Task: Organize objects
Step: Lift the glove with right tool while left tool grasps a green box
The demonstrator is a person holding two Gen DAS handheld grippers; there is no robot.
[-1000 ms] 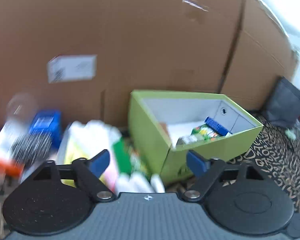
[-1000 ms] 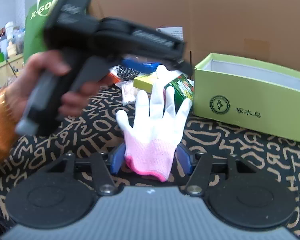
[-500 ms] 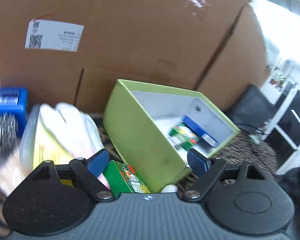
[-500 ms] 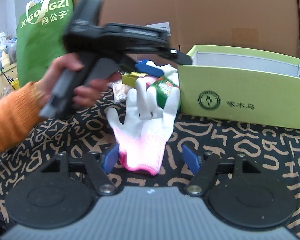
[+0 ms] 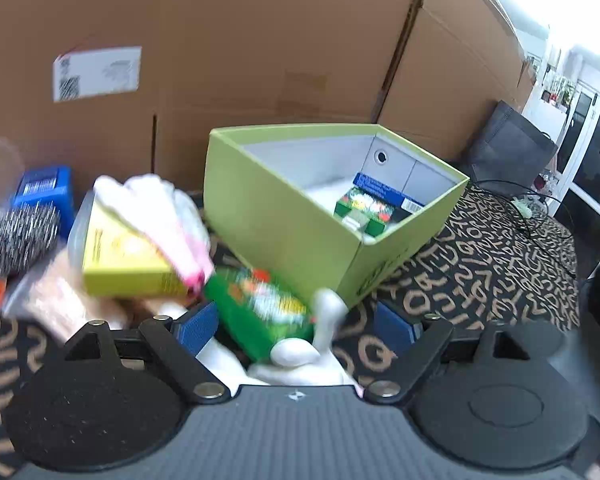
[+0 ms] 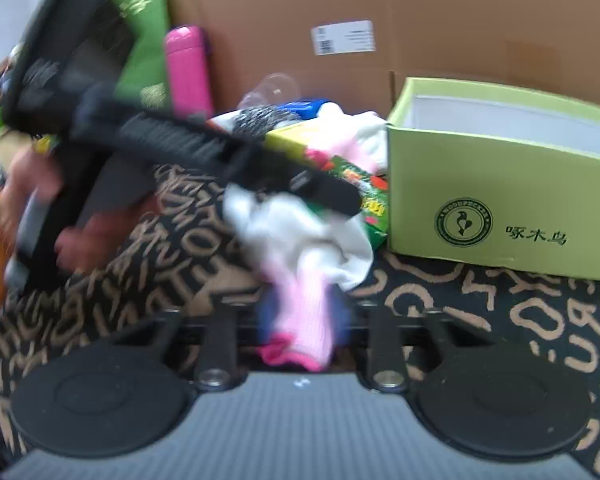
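Note:
My right gripper [image 6: 300, 316] is shut on the pink cuff of a white glove [image 6: 300, 240], which hangs bunched and lifted in front of it. My left gripper [image 5: 296, 326] is open, its blue pads either side of a small green carton [image 5: 260, 312] and the white glove [image 5: 328, 316] under it. In the right wrist view the left gripper [image 6: 332, 196] reaches down over the glove and carton [image 6: 368, 196]. An open lime-green box [image 5: 284, 220] holds a green carton [image 5: 364, 210] and a blue packet; it also shows in the right wrist view [image 6: 500, 208].
A yellow box [image 5: 124, 256] with a second white glove [image 5: 160, 216] on it, a steel scourer [image 5: 20, 236], a blue packet [image 5: 44, 188] and a bag of pink grains [image 5: 56, 296] lie left. Large cardboard boxes [image 5: 260, 52] stand behind. A pink bottle [image 6: 188, 68] and green bag [image 6: 140, 32] stand at left.
My right gripper closed on the glove's cuff and the glove went from flat to bunched and lifted. My left gripper came down over the green carton.

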